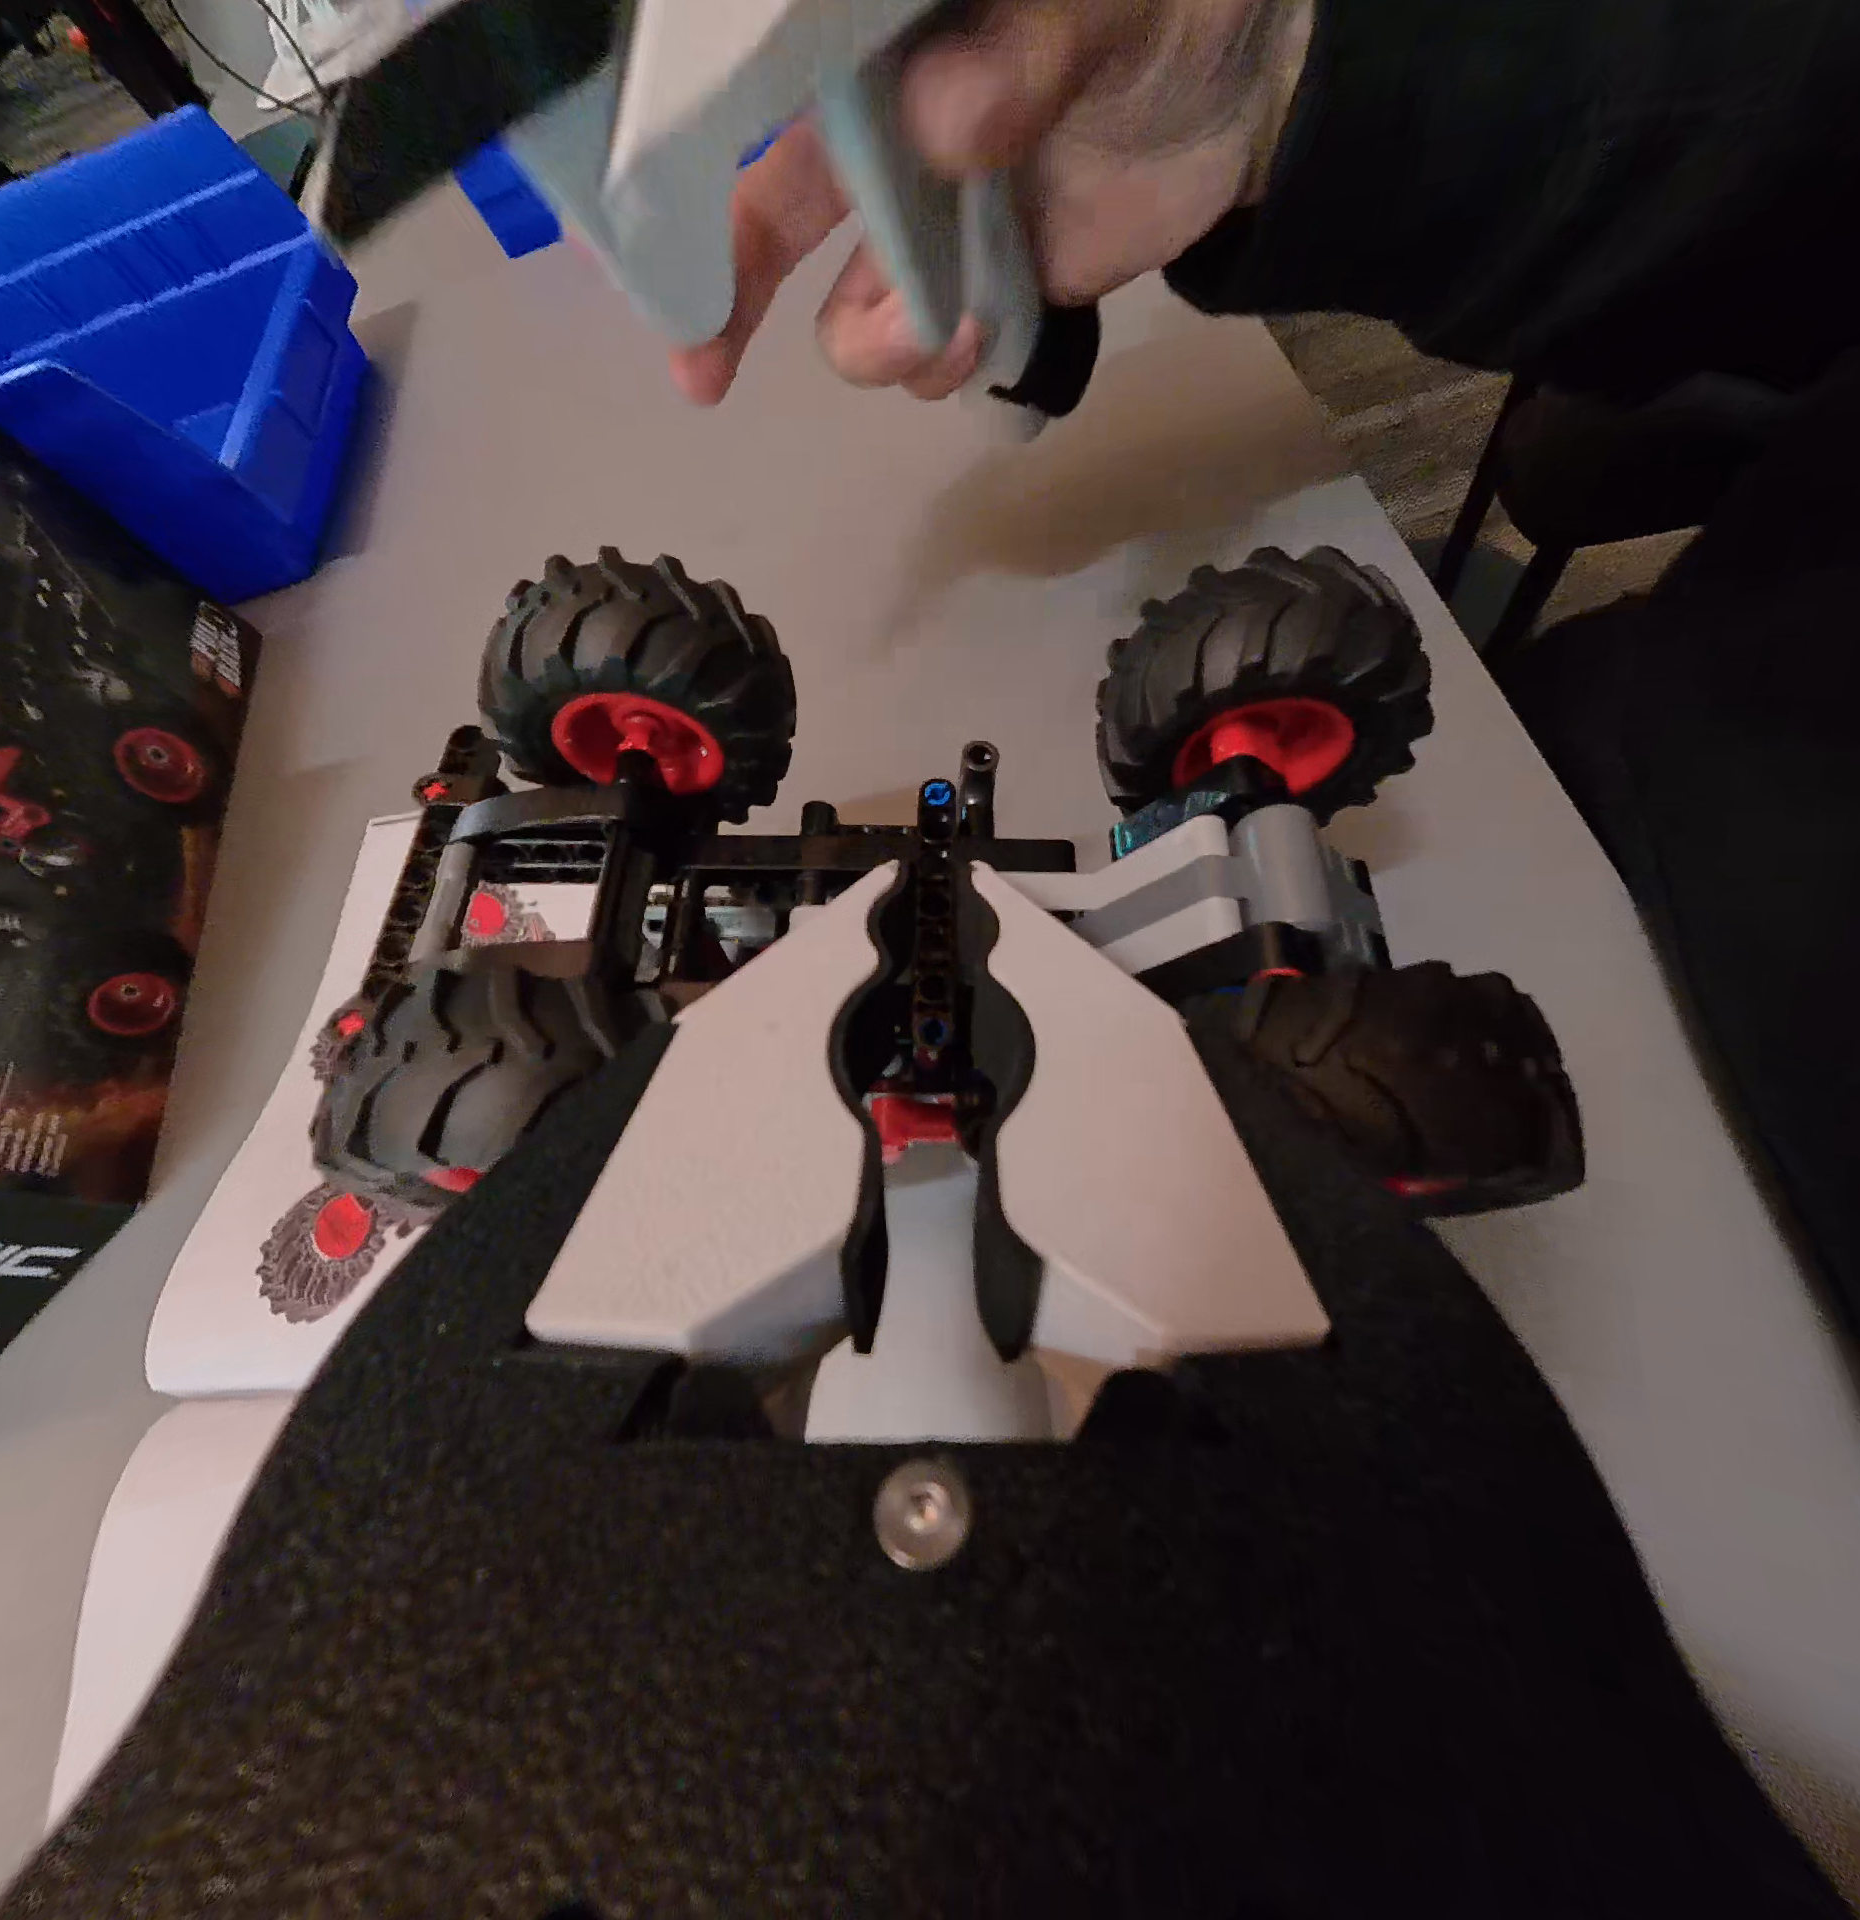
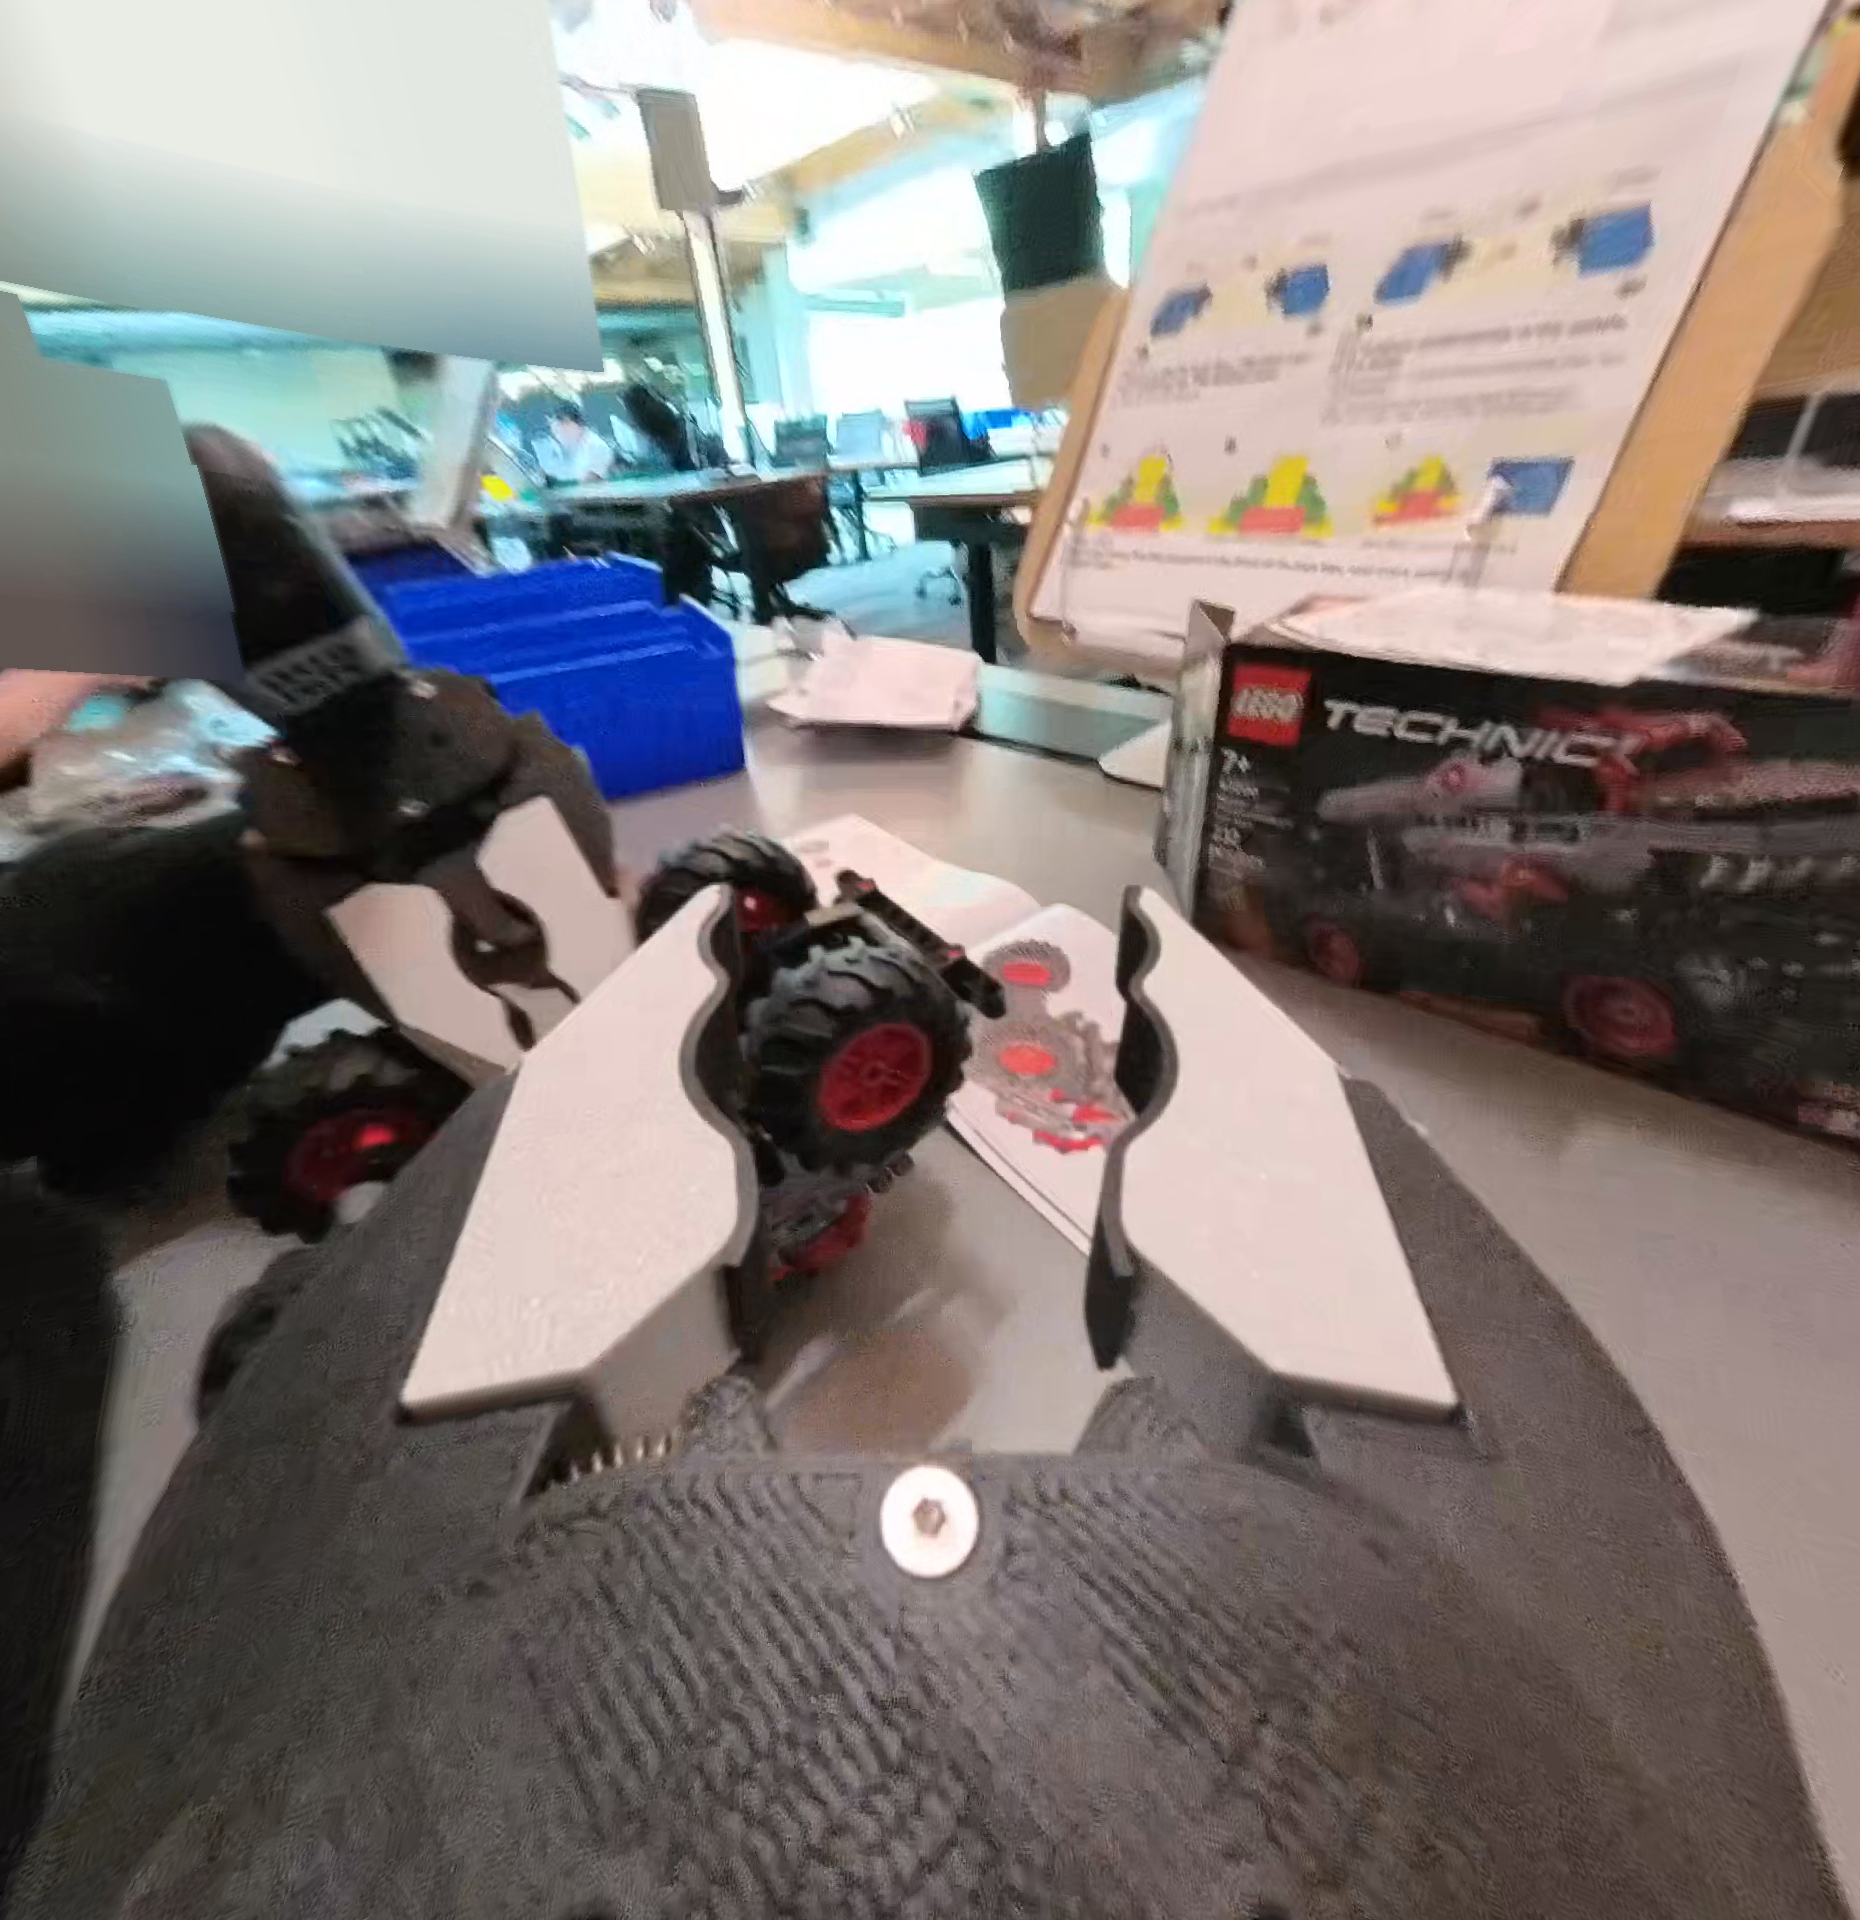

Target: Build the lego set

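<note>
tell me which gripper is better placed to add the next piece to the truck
Right. The right gripper is open and empty, while the left gripper is shut on the truck chassis, steadying it.

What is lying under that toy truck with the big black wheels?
An open instruction booklet lies under the truck chassis, its printed wheel pictures showing beside the tyres. The left claw grips a black beam and covers the pages beneath the middle.

Bright open office behind: long dark-legged desks (image 2: 697, 488), black swivel chairs (image 2: 931, 431), pale ceiling, daylight through large windows (image 2: 884, 343); grey carpet (image 1: 1425, 426).
</note>
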Action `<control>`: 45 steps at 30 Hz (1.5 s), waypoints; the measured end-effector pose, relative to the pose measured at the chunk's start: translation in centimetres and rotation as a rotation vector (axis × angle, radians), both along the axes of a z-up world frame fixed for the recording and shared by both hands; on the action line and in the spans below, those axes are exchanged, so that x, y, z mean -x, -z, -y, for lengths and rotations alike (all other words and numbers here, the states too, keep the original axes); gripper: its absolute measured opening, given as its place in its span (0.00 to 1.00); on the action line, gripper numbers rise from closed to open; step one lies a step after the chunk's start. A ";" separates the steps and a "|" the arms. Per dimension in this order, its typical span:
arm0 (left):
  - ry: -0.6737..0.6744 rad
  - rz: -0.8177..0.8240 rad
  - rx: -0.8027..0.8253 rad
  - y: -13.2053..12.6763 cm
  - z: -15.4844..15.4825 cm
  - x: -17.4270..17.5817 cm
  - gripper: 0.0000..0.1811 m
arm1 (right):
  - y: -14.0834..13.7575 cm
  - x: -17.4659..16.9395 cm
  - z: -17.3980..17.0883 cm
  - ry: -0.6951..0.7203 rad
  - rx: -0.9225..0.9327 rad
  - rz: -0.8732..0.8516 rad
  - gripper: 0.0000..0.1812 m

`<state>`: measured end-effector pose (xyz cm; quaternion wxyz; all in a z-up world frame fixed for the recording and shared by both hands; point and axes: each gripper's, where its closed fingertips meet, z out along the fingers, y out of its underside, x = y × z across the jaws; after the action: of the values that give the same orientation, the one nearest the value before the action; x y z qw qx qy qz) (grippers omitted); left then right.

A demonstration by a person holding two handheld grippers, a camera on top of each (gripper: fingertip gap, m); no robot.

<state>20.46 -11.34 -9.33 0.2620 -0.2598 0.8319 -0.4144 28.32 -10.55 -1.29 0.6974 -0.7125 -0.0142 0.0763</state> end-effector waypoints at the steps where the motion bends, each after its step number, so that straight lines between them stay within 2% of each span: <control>1: -0.003 0.010 -0.004 0.0 0.1 0.0 0.03 | 1.1 -0.2 -0.8 0.019 0.051 0.019 0.43; 5: -0.029 0.039 -0.014 0.0 0.3 -0.1 0.03 | 4.0 1.1 -2.7 -0.051 0.191 0.002 0.38; 9: -0.087 0.071 0.005 -0.4 -0.2 -0.2 0.03 | 4.0 2.0 -3.3 -0.111 0.198 -0.009 0.24; 13: -0.105 0.183 0.056 -2.2 -1.4 1.2 0.04 | 4.3 1.6 -3.7 -0.094 0.219 -0.012 0.23; 15: -0.150 0.216 0.139 -3.1 -3.0 1.9 0.05 | 4.5 1.2 -3.5 -0.083 0.228 -0.023 0.22; 17: -0.278 0.196 0.218 -2.9 -5.9 1.8 0.06 | 4.6 1.0 -3.3 -0.087 0.218 -0.032 0.20; 18: -0.332 0.170 0.258 -2.5 -7.2 1.7 0.08 | 4.6 0.9 -3.3 -0.083 0.219 -0.047 0.20; 21: -0.421 0.057 0.403 -1.5 -8.5 1.1 0.25 | 4.8 0.6 -3.3 -0.074 0.222 -0.079 0.20; 24: -0.475 0.043 0.476 -1.4 -9.0 0.2 0.27 | 4.5 0.9 -3.4 -0.088 0.207 -0.101 0.19; 29: -0.474 -0.045 0.572 -0.9 -8.9 -0.1 0.30 | 4.5 0.9 -3.5 -0.082 0.214 -0.109 0.19; 34: -0.438 -0.052 0.595 -1.1 -8.3 -0.1 0.28 | 4.6 0.8 -3.7 -0.079 0.206 -0.126 0.19; 35: -0.412 -0.052 0.601 -1.3 -7.9 0.0 0.34 | 4.6 0.8 -3.8 -0.082 0.202 -0.131 0.19; 36: -0.393 -0.051 0.608 -1.5 -7.6 0.1 0.36 | 4.6 0.9 -3.8 -0.084 0.200 -0.126 0.19; 45: -0.407 -0.029 0.598 -1.9 -7.3 -1.0 0.36 | 4.4 1.1 -3.9 -0.100 0.181 -0.110 0.19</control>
<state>21.47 -4.04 -7.43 0.2396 -0.4912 0.6087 -0.5751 27.17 -6.61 -5.68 0.6253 -0.7656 -0.0047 0.1508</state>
